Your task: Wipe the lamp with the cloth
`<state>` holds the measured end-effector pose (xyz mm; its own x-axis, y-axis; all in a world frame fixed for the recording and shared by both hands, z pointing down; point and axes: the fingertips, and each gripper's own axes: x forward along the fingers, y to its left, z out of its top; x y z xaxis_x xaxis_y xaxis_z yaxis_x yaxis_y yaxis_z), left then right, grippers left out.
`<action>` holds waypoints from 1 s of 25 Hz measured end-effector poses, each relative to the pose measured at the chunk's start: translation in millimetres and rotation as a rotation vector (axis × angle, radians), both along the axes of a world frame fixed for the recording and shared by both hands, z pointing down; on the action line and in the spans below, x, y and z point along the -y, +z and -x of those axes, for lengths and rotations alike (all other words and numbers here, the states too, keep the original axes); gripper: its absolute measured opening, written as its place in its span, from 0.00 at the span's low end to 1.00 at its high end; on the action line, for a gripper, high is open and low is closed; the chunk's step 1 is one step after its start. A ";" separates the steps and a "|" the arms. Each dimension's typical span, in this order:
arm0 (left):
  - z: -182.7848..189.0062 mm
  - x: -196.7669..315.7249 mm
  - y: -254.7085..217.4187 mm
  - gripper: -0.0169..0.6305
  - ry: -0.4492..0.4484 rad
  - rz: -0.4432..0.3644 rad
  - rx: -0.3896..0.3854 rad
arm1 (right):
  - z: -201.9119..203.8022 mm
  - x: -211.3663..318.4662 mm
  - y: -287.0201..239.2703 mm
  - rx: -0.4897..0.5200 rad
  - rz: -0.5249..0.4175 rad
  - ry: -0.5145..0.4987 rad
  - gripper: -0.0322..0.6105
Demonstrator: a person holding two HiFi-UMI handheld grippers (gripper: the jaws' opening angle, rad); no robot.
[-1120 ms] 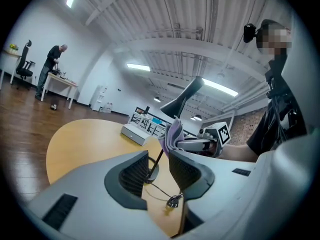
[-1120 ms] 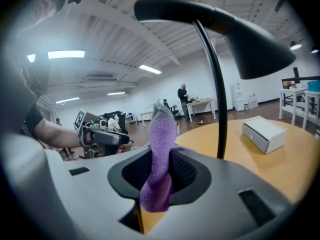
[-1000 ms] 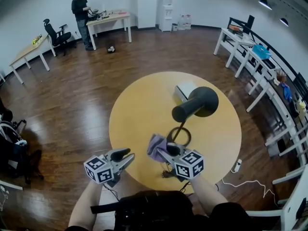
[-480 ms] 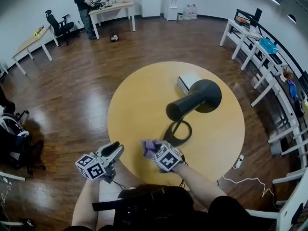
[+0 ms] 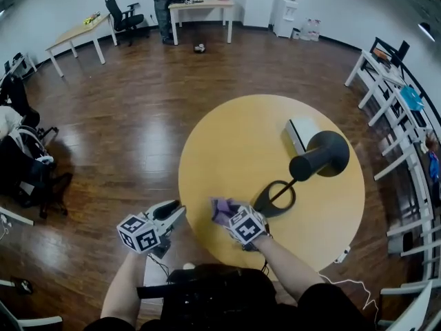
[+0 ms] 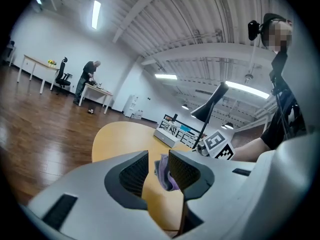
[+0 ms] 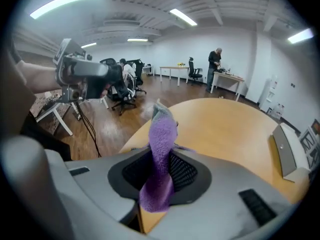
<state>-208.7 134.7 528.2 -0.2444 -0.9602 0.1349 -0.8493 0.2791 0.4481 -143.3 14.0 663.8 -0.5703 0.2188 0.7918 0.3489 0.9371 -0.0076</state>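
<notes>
I have the round yellow table (image 5: pixel 227 150) filling the middle of my head view. The black lamp (image 5: pixel 318 160) stands on it: ring base near table centre, thin stem leaning up toward 2 o'clock, shade out over the table's 2 o'clock side. A white box (image 5: pixel 300 132) lies flat at the table's 1 o'clock, just beyond the shade.

My right gripper (image 5: pixel 233 216) is over the table's 8 o'clock edge, jaws clamped on the purple cloth (image 5: pixel 221 209). The right gripper view confirms it: cloth pinched between both pads, one end sticking up past the tips, the other hanging below. The cloth sits at 9 o'clock of the lamp base, near it and not touching the lamp as far as I can see.

My left gripper (image 5: pixel 174 214) is at 9 o'clock of the right one, off the table rim over the wood floor (image 5: pixel 131 136). Its jaws stand apart with nothing between the pads. The cloth only shows through the gap, further off.
</notes>
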 end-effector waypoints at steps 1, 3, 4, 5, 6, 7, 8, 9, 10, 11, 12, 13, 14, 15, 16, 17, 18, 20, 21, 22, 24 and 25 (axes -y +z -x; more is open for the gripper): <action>3.0 -2.4 0.5 0.22 -0.003 -0.007 -0.003 | 4.2 -0.9 -5.3 0.022 0.005 0.012 0.20; 8.4 -3.6 1.6 0.22 0.001 -0.019 -0.009 | 11.9 -3.2 -10.5 0.039 0.003 0.036 0.20; 10.4 -2.1 2.5 0.22 0.010 -0.024 -0.013 | 15.1 -5.2 -9.4 0.027 -0.003 0.041 0.20; 12.0 1.1 4.2 0.22 0.023 -0.029 -0.019 | 17.9 -6.9 -4.9 0.001 -0.014 0.043 0.20; 13.7 5.5 6.6 0.22 0.037 -0.032 -0.027 | 19.9 -6.3 4.0 -0.036 -0.030 0.045 0.20; 15.9 10.6 9.9 0.22 0.052 -0.034 -0.037 | 22.5 -4.5 14.6 -0.071 -0.048 0.048 0.20; 18.1 15.4 13.6 0.22 0.070 -0.033 -0.048 | 27.2 -3.9 22.8 -0.093 -0.061 0.050 0.20; 20.0 19.6 17.7 0.22 0.090 -0.029 -0.062 | 32.9 -3.5 28.4 -0.101 -0.070 0.052 0.20; 22.0 23.1 21.7 0.22 0.111 -0.023 -0.074 | 38.4 -1.9 33.1 -0.107 -0.081 0.057 0.20; 24.8 26.0 24.7 0.22 0.130 -0.012 -0.081 | 42.9 1.8 37.5 -0.117 -0.097 0.066 0.20; 28.4 28.1 25.9 0.22 0.147 0.000 -0.080 | 46.1 7.1 41.2 -0.135 -0.118 0.080 0.21; 32.2 29.2 25.7 0.22 0.165 0.013 -0.072 | 47.8 13.0 43.5 -0.155 -0.141 0.099 0.21; 35.0 29.1 25.5 0.22 0.181 0.025 -0.061 | 48.5 18.0 45.4 -0.170 -0.161 0.119 0.22; 37.0 27.6 26.3 0.22 0.197 0.035 -0.052 | 49.5 20.0 49.5 -0.176 -0.168 0.133 0.22; 39.2 25.0 28.1 0.22 0.209 0.043 -0.046 | 51.7 19.1 55.2 -0.173 -0.161 0.141 0.23; 42.3 22.0 30.3 0.22 0.217 0.049 -0.044 | 55.1 17.1 59.2 -0.164 -0.144 0.148 0.26; 45.8 19.2 32.5 0.22 0.226 0.055 -0.044 | 58.8 14.8 60.1 -0.154 -0.122 0.155 0.28; 51.0 17.5 37.4 0.22 0.253 0.076 -0.030 | 62.4 9.4 56.9 -0.136 -0.067 0.171 0.34; 51.3 19.6 39.9 0.22 0.278 0.095 -0.009 | 61.3 7.5 54.0 -0.126 -0.049 0.176 0.35; 50.0 23.8 42.0 0.22 0.311 0.117 0.023 | 58.6 6.9 50.0 -0.111 -0.044 0.179 0.35; 43.8 36.7 44.4 0.22 0.394 0.165 0.108 | 50.4 9.4 42.5 -0.076 -0.047 0.192 0.35; 39.6 44.6 44.9 0.23 0.440 0.185 0.152 | 45.9 11.2 40.1 -0.059 -0.041 0.204 0.35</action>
<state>-248.3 90.1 573.1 0.1479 -0.9401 0.3073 -0.9563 -0.0567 0.2868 -189.2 2.8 703.8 -0.5518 0.0704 0.8310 0.1525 0.9881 0.0176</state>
